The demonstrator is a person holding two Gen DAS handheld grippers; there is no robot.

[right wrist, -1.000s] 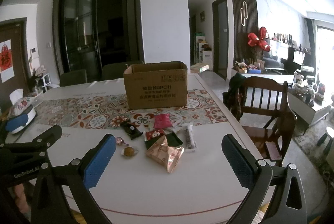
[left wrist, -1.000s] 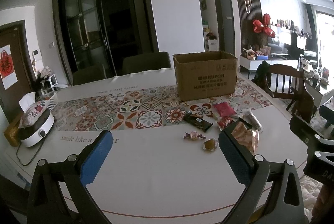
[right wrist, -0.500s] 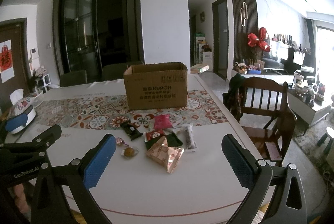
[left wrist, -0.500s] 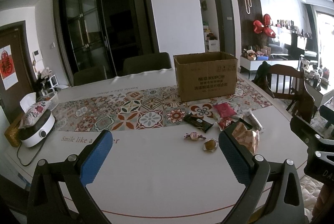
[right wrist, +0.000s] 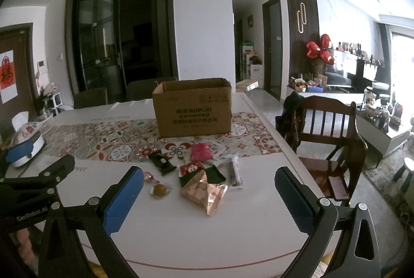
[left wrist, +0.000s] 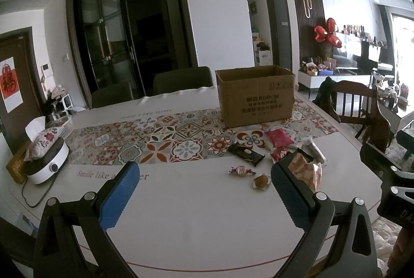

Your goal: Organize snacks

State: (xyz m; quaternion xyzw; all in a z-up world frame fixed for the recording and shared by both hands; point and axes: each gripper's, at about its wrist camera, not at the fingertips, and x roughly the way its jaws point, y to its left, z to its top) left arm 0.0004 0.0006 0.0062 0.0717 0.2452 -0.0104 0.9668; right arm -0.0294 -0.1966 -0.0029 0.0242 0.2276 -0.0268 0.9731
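Observation:
Several snacks lie in a loose pile on the white table: a pink-gold foil bag (right wrist: 204,191), a dark wrapped bar (right wrist: 162,163), a magenta packet (right wrist: 200,151), a red packet (right wrist: 191,167), a long clear-wrapped stick (right wrist: 234,172), a pink twisted candy (right wrist: 148,177) and a round yellow sweet (right wrist: 159,190). An open cardboard box (right wrist: 192,108) stands behind them on the patterned runner. My left gripper (left wrist: 204,190) is open and empty, left of the pile. My right gripper (right wrist: 209,196) is open and empty, just in front of the pile. The box (left wrist: 256,96), candy (left wrist: 241,170) and sweet (left wrist: 261,181) show in the left wrist view.
A white cooker (left wrist: 44,161) with a floral cloth and a tissue box (left wrist: 35,124) stand at the table's left end. A wooden chair (right wrist: 328,140) with a phone on its seat stands at the right edge. Dark chairs (left wrist: 182,80) stand behind the table.

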